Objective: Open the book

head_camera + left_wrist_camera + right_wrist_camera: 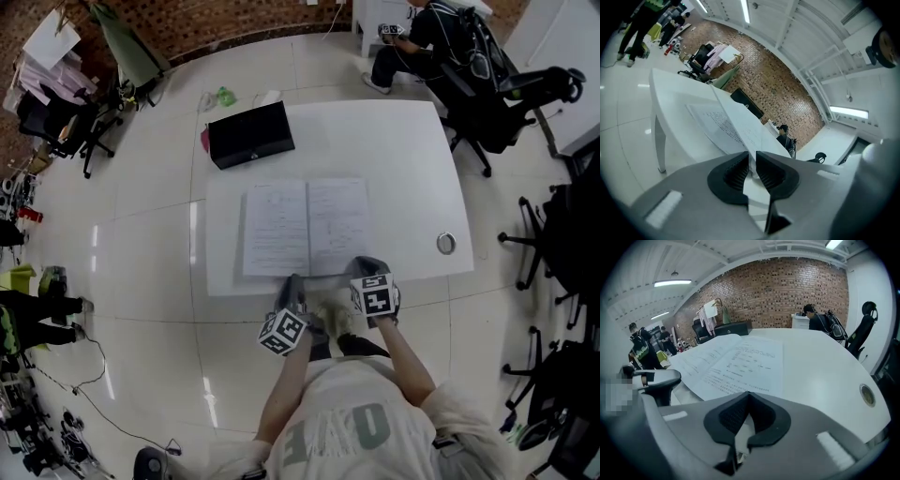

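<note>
Left gripper [752, 158] loose round a page [739, 124], right gripper [749, 395] closed and empty.
The left fingers [731, 173] stand slightly apart with the page's edge between them; the right fingers [764, 417] meet on nothing. The book [305, 228] lies open mid-frame on the white bench [403, 150], with a black case [250, 134] at the bench's upper left.

A white table [403, 159] with rounded corners stands on a glossy pale tiled floor [141, 234]; a book [305, 228] lies open and flat on it, left of the middle, both pages of printed text facing up, its near edge close to the table's near edge; a black case [250, 134] sits at the far left corner; a small round metal ring [446, 243] is set in the top near the right edge, well apart from the book.
</note>
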Demonstrator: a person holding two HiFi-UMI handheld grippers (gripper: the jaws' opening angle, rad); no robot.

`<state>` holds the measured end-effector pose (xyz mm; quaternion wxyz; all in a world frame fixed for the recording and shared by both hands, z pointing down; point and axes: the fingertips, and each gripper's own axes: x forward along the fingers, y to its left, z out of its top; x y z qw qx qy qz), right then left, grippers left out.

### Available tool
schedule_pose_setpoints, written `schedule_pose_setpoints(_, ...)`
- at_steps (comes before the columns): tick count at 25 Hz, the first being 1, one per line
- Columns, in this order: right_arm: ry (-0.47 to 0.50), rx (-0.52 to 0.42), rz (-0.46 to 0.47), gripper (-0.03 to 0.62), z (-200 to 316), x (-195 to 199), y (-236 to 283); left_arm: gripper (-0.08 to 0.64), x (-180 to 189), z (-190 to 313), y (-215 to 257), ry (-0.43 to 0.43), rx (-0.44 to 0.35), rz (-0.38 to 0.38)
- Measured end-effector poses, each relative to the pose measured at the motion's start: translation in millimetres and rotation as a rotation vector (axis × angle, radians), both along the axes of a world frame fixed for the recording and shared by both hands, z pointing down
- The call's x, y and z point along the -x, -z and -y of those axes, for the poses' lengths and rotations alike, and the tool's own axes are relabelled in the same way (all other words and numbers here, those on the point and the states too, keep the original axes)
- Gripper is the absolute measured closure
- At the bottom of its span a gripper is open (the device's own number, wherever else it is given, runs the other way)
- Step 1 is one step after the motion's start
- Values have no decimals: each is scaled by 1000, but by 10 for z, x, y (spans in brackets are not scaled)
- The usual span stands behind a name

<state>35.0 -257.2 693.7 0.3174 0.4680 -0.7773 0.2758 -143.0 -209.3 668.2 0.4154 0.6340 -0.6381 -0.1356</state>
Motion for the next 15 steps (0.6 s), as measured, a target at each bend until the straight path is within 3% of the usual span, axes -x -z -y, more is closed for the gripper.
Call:
schedule_pose_setpoints(5,-24,15,13,588,-13,12,9,441,71,-43,68,-57,25,270)
schedule_pose_setpoints(8,-24,8,6,588,-19,19,0,428,263,-75,196,-35,33,492)
schedule_pose_setpoints(11,-22,0,-1,588,-10,8,-7,416,294,53,523,-89,-87,674)
schedule_pose_setpoints(15,-25,-14,-12,588,-25,33,-9,399,72,389,787,-255,-221,749)
